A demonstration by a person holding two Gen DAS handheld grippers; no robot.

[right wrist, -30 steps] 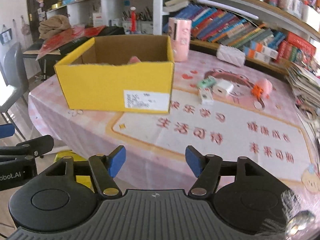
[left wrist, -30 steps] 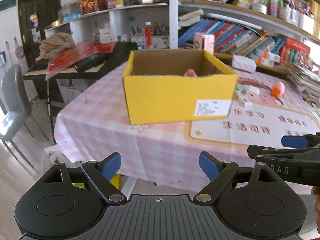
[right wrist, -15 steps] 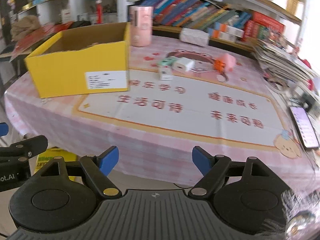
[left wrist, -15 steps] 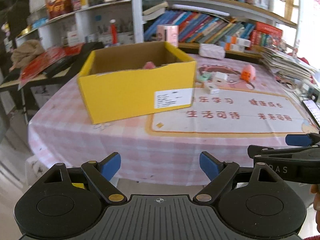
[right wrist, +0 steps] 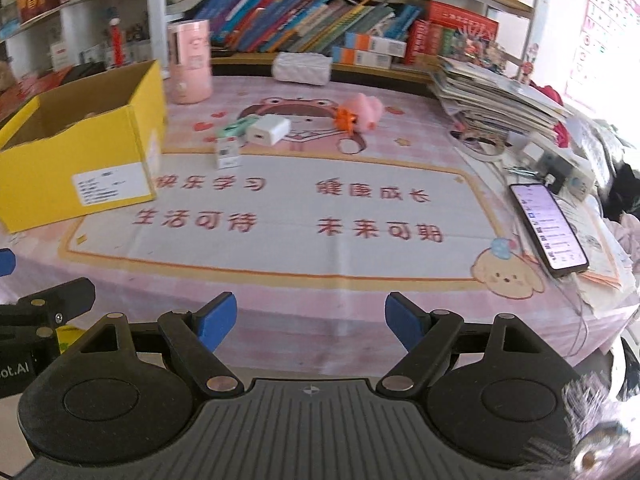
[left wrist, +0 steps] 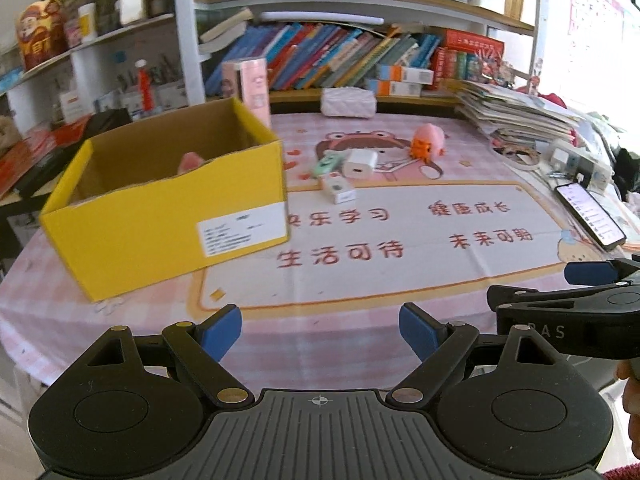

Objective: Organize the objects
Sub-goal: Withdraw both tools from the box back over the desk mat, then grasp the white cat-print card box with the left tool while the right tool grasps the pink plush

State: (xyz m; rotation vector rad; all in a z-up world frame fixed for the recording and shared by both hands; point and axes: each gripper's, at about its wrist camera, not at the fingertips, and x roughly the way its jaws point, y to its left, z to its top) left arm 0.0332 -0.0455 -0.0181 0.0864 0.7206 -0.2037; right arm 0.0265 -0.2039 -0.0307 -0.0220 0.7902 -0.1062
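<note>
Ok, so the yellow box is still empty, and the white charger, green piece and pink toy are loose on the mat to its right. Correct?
Not quite: the yellow box is not empty. The left wrist view shows something pink inside. The white charger, green piece and pink toy are loose on the mat to its right.

Left tongs (left wrist: 320, 330) gape empty before the yellow box (left wrist: 168, 216).

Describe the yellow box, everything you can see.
The yellow box is an open-topped cardboard carton, bright yellow outside and plain brown inside, with a white printed label low on its near side. It stands upright on the pink checked tablecloth, its near corner overlapping the printed mat. Something pink shows inside. Neither claw touches it.
</note>
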